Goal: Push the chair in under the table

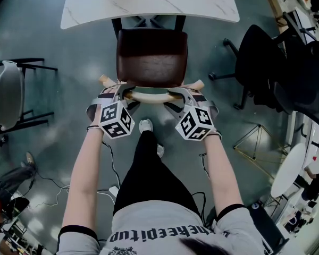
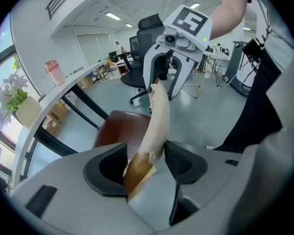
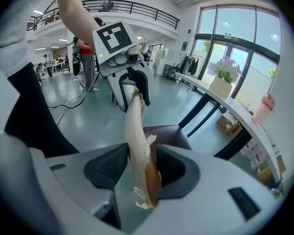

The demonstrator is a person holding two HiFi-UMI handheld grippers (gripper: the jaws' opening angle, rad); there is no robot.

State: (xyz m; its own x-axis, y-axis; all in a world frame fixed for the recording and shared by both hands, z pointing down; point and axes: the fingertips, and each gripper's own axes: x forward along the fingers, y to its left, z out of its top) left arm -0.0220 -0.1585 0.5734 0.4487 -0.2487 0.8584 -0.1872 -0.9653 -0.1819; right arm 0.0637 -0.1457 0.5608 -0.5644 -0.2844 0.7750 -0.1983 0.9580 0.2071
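A chair with a dark brown seat and a cream curved backrest rail stands with its front under the white marble table. My left gripper is shut on the rail's left end, my right gripper on its right end. In the left gripper view the rail runs between the pads of my left gripper toward the right gripper. In the right gripper view the rail sits between the pads of the right gripper, its torn end sticking out below.
A black office chair stands to the right, a grey chair to the left. Cables lie on the floor. The person's leg and white shoe are just behind the chair. A flower pot and a pink cup stand on the table.
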